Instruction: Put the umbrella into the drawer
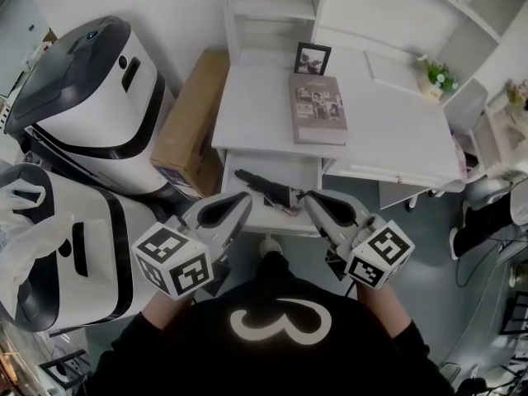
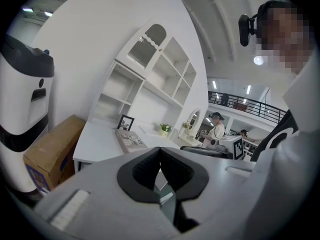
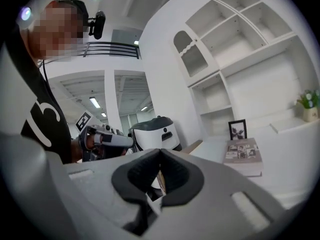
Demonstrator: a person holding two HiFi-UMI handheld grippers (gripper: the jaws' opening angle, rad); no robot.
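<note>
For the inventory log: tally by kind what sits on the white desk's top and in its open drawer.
Book: 1
Picture frame: 1
Potted plant: 1
Umbrella, lying in the drawer: 1
Total: 4

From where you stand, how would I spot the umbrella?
Look at the white desk; a drawer stands open under its front edge. The umbrella lies inside, folded and black, the only dark thing on that white floor.
</note>
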